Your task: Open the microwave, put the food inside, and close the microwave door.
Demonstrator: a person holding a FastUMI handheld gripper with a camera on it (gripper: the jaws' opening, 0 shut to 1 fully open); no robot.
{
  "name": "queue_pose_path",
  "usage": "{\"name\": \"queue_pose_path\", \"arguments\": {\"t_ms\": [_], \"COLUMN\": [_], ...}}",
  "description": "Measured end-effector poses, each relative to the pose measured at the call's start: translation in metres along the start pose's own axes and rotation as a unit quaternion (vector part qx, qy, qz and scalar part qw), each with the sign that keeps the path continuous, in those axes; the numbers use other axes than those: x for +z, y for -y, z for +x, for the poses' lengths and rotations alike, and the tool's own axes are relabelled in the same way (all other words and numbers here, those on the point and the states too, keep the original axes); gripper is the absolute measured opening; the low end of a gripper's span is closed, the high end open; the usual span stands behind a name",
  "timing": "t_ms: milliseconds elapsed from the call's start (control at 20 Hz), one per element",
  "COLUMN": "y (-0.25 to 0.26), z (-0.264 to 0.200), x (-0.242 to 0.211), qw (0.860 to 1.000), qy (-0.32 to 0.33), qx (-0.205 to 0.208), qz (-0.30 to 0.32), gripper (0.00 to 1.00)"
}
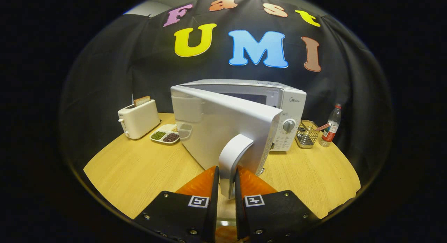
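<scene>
A round pale wooden table (139, 169) stands in a booth walled with black cloth. At its middle sits a white box-shaped microwave oven (279, 96), the word "Midea" printed on its front above the control panel with a round grey dial (288, 125).

The microwave's white door (216, 127) is swung partly open toward the camera, its curved white handle (233, 159) at the near edge. The gripper (227, 187) reaches straight ahead at the door, its two fingers nearly closed with the handle clamped between them, both pressing on its sides. Each finger carries a small square black-and-white marker.

Left of the microwave lies a white divided plate (167, 134) of green and dark beans, the food, just beside the door's far edge. Further left stands a white toaster (139, 120) with a brown slice of bread (142, 100) upright in its slot. Right of the microwave stands a wire mesh basket (306, 134), and beyond it a clear plastic bottle (331, 127) with a red cap and a label too small to read.
</scene>
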State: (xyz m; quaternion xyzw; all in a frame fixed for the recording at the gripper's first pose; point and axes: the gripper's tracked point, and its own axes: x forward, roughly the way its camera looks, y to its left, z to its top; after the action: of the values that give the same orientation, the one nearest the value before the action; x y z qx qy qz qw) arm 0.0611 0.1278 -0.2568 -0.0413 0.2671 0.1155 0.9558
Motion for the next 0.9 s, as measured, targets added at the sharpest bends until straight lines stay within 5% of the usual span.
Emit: {"name": "queue_pose_path", "arguments": {"t_ms": [900], "y": [-0.134], "z": [-0.041], "x": [-0.022], "qw": [0.998], "qy": [-0.002], "qx": [0.063], "qz": [-0.019], "gripper": [0.23]}}
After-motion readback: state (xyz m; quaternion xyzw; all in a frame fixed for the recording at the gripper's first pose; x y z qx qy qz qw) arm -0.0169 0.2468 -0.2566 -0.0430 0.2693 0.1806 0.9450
